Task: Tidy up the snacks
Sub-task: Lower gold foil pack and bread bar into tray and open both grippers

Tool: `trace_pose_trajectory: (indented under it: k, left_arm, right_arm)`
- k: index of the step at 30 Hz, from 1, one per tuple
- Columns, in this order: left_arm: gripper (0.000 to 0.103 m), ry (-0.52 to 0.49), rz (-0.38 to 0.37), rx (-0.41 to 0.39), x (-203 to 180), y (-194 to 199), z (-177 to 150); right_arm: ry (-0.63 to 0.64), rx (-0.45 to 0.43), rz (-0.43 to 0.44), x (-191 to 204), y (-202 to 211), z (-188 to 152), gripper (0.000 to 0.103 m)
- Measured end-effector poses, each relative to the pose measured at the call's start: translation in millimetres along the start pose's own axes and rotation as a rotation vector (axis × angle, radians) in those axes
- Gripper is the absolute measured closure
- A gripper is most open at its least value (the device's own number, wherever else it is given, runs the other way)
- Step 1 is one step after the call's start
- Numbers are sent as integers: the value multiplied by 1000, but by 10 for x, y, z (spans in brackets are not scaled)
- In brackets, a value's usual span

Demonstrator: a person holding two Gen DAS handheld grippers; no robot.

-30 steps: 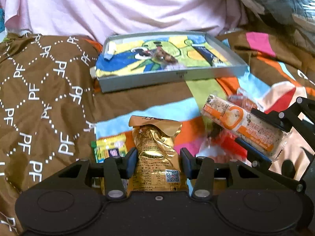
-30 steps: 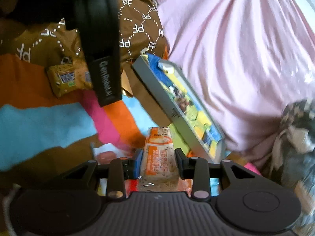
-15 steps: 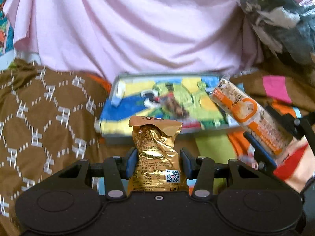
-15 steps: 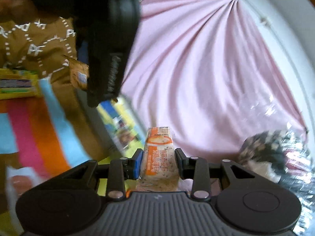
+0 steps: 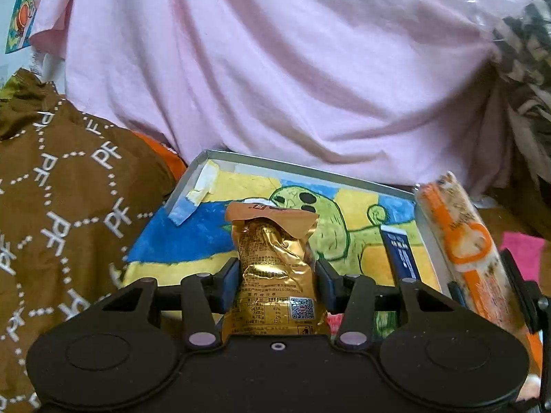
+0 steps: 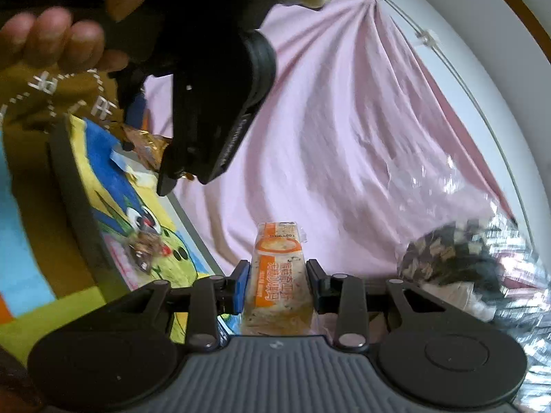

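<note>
Both pairs of fingers (image 5: 229, 284) stayed clamped, the left gripper (image 5: 277, 275) on the gold snack pouch (image 5: 273, 268) and the right gripper (image 6: 277, 285) on the orange snack bar (image 6: 277, 275), and had carried them from over the bedspread (image 5: 62, 213) up to the grey tray (image 5: 193, 175), so placing looked imminent.

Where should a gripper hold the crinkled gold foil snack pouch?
Across its narrow mid-body, as the left gripper does now: pads on both side edges of the gold foil snack pouch, approached from its bottom end. The flat sealed top flap is thin and floppy.
</note>
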State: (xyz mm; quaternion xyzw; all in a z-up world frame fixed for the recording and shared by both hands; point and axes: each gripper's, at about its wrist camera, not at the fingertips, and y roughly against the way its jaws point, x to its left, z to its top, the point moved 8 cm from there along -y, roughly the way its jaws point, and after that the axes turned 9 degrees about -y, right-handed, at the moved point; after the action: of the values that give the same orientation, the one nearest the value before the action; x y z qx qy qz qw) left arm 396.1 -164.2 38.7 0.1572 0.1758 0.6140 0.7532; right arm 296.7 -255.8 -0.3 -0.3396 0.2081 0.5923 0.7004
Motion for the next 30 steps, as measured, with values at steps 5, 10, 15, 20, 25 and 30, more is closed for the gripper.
trace_pose_trajectory:
  k: [5,10,15,20,25,30]
  left_arm:
    - [54,-14,14,-2,-159,-270,3]
    - [54,-30,-15,19,-370,-509,23]
    - [53,-81,-34,46,-591,-730,10]
    - [50,-127,-19,58,-684,-817,-59]
    - [46,-129,2,72,-665,-792,-38]
    - [29,-97,29,62,-573,-708,-4]
  right_arm:
    - [-112,67,-23,-10,-290,-136,64]
    - [-181,98,-18,45,-440,-261,71]
    - [-243,171,13,91,-546,-447,93]
    - [-282,197,19,50,-581,-519,89]
    - [-313,207,22,-2,-581,-530,71]
    - [-356,220,11,-100,-573,-522,40]
